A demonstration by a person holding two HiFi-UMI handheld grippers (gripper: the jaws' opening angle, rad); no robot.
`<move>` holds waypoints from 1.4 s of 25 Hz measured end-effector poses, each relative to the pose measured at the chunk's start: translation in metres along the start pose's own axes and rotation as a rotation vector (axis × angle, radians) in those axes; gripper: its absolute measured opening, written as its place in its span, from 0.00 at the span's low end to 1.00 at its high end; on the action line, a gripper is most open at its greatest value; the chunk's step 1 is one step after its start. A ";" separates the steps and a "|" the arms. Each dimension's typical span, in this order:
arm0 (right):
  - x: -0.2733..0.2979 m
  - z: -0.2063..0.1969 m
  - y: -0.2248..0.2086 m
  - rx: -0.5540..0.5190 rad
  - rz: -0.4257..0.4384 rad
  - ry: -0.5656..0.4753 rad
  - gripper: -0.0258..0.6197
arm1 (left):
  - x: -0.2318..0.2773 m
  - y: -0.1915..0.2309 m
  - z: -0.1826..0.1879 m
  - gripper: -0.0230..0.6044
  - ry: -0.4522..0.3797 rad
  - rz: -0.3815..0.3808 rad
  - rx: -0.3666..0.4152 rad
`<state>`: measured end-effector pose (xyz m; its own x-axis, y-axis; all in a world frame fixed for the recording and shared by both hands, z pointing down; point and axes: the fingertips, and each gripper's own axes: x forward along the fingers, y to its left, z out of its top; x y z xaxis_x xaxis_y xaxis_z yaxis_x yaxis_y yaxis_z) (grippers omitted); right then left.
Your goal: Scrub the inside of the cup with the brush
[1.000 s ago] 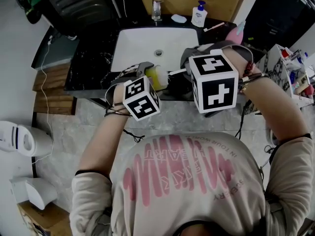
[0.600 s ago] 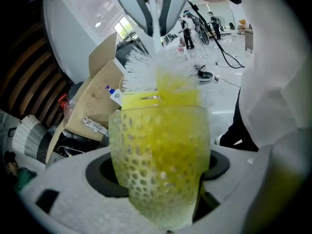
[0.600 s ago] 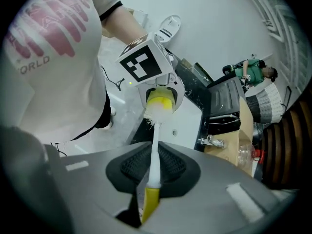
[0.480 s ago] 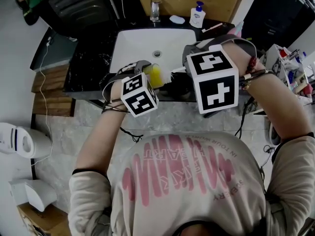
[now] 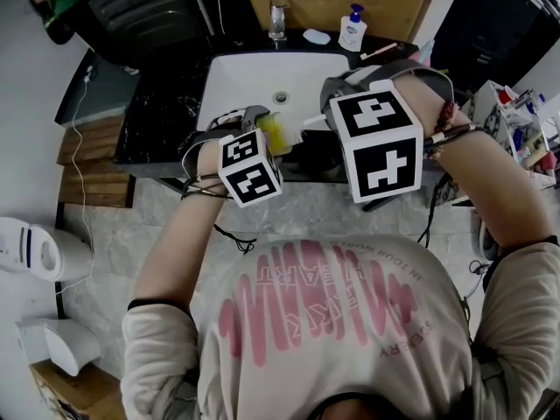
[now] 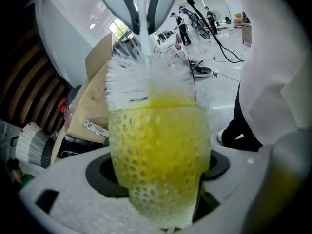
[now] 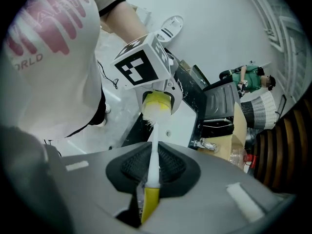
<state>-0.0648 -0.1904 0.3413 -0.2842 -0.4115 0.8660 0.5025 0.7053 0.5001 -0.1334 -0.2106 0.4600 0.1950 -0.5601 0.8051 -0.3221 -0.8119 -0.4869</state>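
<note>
Left tool (image 6: 160, 194) clamped round the yellow dimpled cup (image 6: 158, 150), up over the front edge of the white sink (image 5: 249, 81) | right tool (image 7: 149, 182) pinching the brush (image 7: 154, 147) by its handle | white bristles poking into the cup's mouth, part of the tuft outside the rim

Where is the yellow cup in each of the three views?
Head view: yellow cup, centre, near the sink's front edge.
Left gripper view: cup fills the centre, between the jaws.
Right gripper view: small, above centre.
Shared landmark: the white brush, bristles at the cup's mouth.
</note>
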 end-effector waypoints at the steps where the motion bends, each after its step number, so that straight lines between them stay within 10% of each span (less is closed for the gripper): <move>1: -0.001 -0.001 -0.001 0.006 0.000 -0.002 0.12 | -0.001 0.001 -0.002 0.66 0.004 0.005 0.005; 35: 0.002 0.001 -0.004 0.088 -0.012 -0.085 0.12 | -0.014 0.009 0.006 0.66 -0.062 0.032 -0.002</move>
<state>-0.0681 -0.1939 0.3414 -0.3599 -0.3725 0.8554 0.4259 0.7502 0.5058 -0.1338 -0.2112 0.4418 0.2414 -0.5946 0.7669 -0.3309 -0.7934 -0.5110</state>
